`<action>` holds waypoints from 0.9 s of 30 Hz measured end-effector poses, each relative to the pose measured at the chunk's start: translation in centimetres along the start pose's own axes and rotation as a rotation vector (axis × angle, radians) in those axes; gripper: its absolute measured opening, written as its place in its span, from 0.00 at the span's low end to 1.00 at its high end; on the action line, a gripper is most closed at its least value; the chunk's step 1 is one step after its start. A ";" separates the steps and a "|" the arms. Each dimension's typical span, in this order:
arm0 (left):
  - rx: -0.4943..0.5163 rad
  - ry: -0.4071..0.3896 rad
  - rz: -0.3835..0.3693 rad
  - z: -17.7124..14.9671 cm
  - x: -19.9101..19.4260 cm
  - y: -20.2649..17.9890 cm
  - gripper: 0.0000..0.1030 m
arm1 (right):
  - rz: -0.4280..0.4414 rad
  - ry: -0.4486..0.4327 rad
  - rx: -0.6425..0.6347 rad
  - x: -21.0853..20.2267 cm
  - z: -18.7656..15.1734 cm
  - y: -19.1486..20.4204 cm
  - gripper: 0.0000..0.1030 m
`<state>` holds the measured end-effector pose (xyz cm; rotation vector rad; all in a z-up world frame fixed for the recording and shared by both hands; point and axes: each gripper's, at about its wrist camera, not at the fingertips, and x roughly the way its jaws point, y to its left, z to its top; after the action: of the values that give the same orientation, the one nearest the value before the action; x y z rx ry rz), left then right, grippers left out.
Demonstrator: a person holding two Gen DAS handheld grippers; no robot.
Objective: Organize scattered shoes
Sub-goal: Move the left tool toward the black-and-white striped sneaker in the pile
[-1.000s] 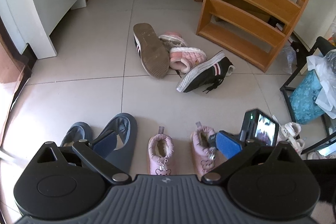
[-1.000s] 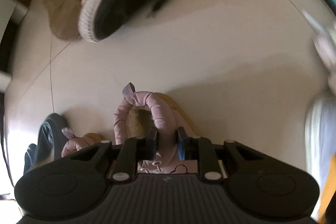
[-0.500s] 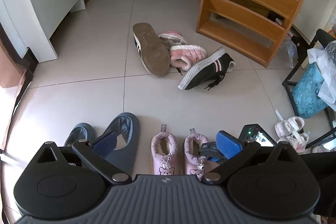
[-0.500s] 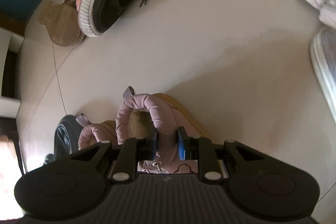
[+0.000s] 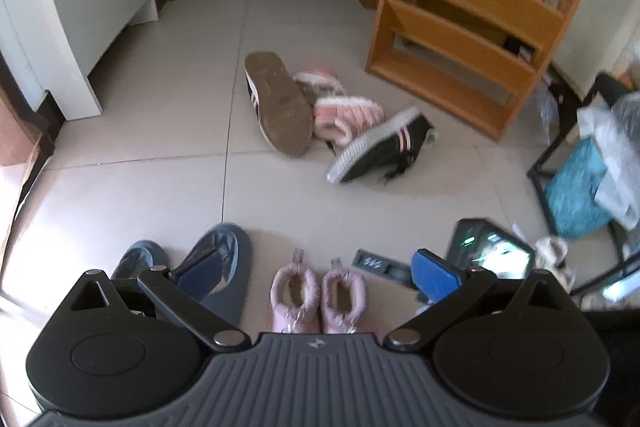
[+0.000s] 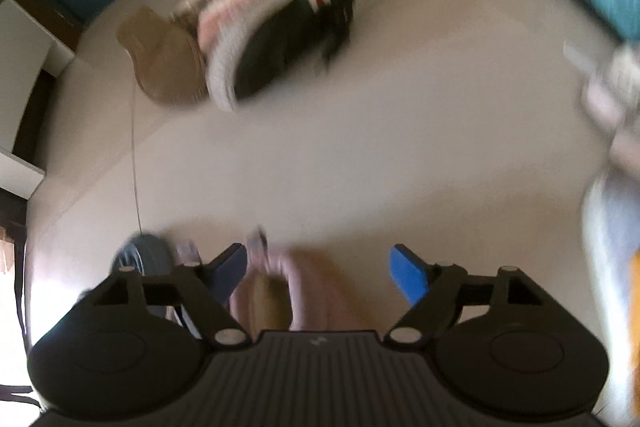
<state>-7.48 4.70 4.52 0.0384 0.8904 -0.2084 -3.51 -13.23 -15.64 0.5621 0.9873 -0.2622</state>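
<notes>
Left wrist: wooden rack [image 5: 476,39] w/ shoes on shelves (details unclear).

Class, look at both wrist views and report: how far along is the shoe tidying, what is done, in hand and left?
Done: blue slippers and the pink boots sit paired in a row.
In hand: nothing. The right gripper has just been opening over the right-hand boot, pads clear of it; the left gripper is open.
Left: two black sneakers, the pink shoes and the white pair.
</notes>
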 end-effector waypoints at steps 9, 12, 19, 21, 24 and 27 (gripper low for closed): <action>0.153 0.112 0.055 8.5 -3.2 -1.5 1.00 | 0.131 0.093 -0.152 -11.1 13.1 1.6 0.90; 0.271 0.078 0.108 10.9 -1.8 -2.8 1.00 | 0.160 0.060 -0.234 -15.8 16.0 1.7 0.93; 0.421 -0.011 0.087 11.1 11.4 -6.5 1.00 | 0.170 -0.042 -0.168 -17.9 16.6 -0.4 0.94; 0.486 0.001 0.064 10.9 15.7 -7.8 1.00 | 0.162 -0.047 -0.166 -17.8 17.0 -1.0 0.94; 0.528 -0.055 0.040 10.7 21.3 -9.1 1.00 | 0.107 -0.066 -0.191 -17.4 17.8 -1.3 0.94; 0.499 -0.068 0.024 10.9 26.9 -9.7 1.00 | 0.103 -0.075 -0.203 -16.7 19.1 -1.3 0.94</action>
<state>15.37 -10.50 -8.96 0.5024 0.7521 -0.4028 0.58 -25.62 6.16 0.4131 0.8977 -0.0887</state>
